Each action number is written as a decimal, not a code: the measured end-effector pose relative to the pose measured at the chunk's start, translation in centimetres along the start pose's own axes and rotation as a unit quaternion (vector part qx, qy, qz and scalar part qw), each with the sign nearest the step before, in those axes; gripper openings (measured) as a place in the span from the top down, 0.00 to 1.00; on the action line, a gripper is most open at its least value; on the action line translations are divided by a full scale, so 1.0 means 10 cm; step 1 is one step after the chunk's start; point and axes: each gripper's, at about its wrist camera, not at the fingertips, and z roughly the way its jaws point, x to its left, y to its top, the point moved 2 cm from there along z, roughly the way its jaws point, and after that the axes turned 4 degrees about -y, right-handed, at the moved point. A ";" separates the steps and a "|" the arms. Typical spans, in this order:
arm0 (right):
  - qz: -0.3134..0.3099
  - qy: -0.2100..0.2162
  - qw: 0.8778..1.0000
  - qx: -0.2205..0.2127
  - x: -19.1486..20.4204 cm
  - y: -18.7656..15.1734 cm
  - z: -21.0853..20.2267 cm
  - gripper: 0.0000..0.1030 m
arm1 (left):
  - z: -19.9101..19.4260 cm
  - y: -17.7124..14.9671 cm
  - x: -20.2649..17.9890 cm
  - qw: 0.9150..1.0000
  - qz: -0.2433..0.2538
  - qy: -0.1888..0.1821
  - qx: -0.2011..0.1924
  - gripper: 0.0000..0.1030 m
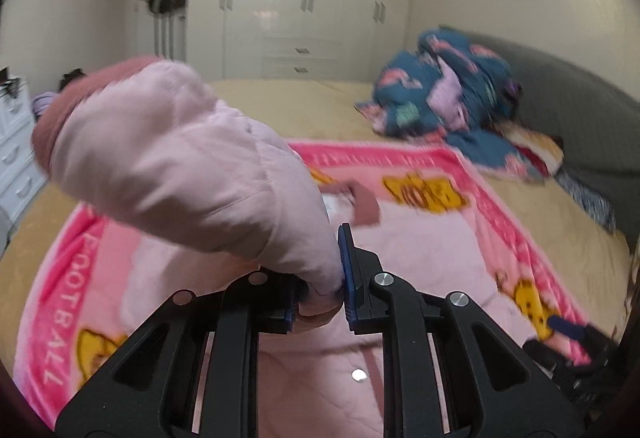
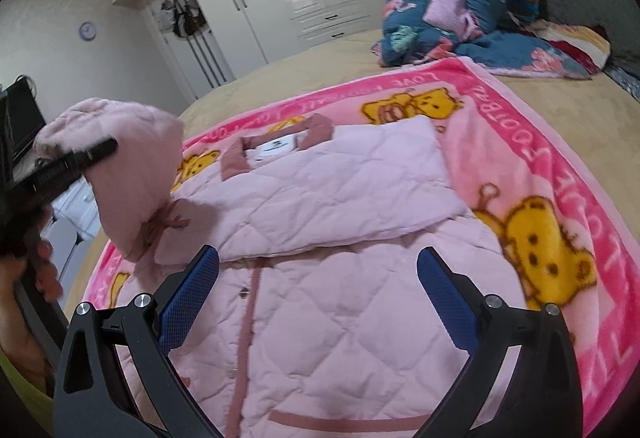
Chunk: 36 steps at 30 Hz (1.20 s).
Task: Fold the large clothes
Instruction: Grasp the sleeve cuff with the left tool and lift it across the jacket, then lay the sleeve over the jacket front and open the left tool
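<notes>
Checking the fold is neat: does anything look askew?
Nothing looks damaged. One sleeve is lifted off the jacket, pinched in the left gripper, while the other sleeve lies folded across the chest. The right gripper hovers open.

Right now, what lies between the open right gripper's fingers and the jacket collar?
In the right wrist view, only the pink quilted jacket itself: its snap-button front and a sleeve folded across the chest, below the collar.

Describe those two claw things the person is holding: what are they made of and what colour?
Both look the same: the left gripper and right gripper have matte black, angular linkage arms with cut-out slots and round silver pivot pins. Their fingers carry blue pads with a fine dotted grip texture. No cables or markings show. The person's bare fingers show at the right view's left edge.
</notes>
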 end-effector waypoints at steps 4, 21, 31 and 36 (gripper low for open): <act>0.027 -0.011 1.000 0.005 -0.22 -0.01 0.01 0.04 | 0.25 -0.19 -0.20 0.999 0.026 -0.010 0.036 0.90; 0.096 -0.050 0.994 0.019 -0.74 -0.08 -0.02 0.04 | 0.64 -0.86 -0.50 0.988 0.096 0.014 0.118 0.87; 0.097 -0.044 0.994 0.024 -0.69 -0.09 -0.05 0.04 | 0.67 -1.09 -0.67 0.975 0.136 0.000 0.174 0.35; 0.099 -0.035 0.994 0.028 -0.64 -0.10 -0.05 0.04 | 0.56 -1.26 -0.73 0.971 0.142 -0.009 0.194 0.29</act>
